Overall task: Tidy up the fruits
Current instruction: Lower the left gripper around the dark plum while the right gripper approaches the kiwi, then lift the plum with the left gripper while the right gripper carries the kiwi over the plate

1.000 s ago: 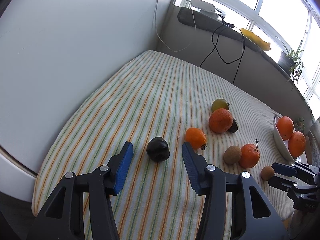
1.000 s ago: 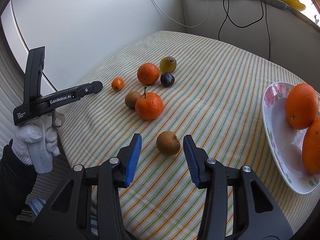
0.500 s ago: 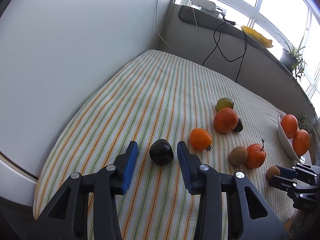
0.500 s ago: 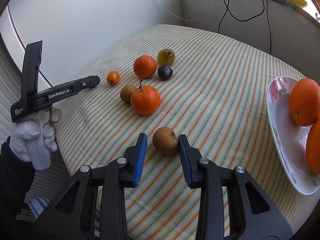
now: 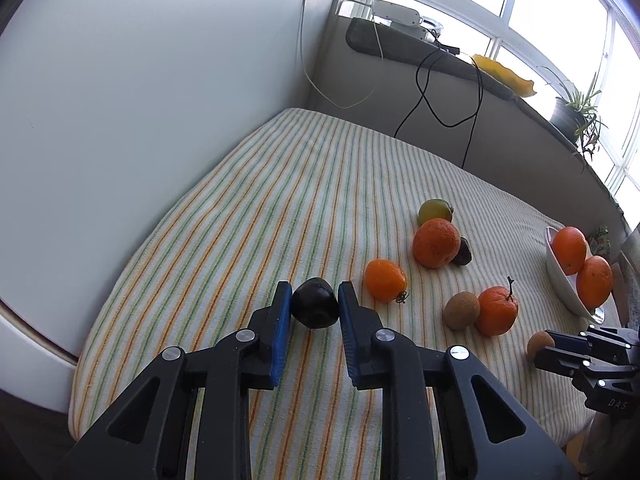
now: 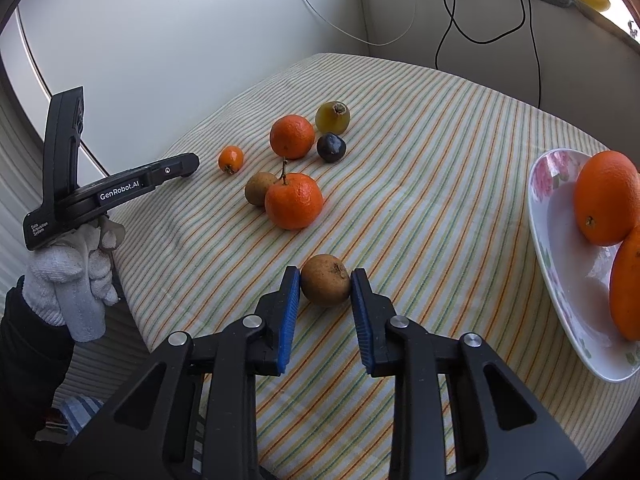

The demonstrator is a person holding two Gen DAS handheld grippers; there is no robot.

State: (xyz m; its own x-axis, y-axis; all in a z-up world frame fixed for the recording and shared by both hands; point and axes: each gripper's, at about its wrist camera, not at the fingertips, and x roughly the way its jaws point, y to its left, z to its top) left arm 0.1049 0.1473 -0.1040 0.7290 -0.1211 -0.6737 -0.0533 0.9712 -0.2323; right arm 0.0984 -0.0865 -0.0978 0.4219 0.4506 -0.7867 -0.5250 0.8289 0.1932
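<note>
On my left wrist view, my left gripper (image 5: 314, 306) has clamped its blue pads on the dark plum (image 5: 314, 307), which sits on the striped cloth (image 5: 248, 208); its blunt tip points toward twelve o'clock. A small orange fruit (image 5: 385, 280) lies at two o'clock from it.

On my right wrist view, my right gripper (image 6: 326, 286) has pinched the brown round fruit (image 6: 325, 280), its dimpled end turned toward one o'clock. It looks too round to give a long axis. The plate (image 6: 560, 264) with oranges (image 6: 606, 196) lies at three o'clock.
</note>
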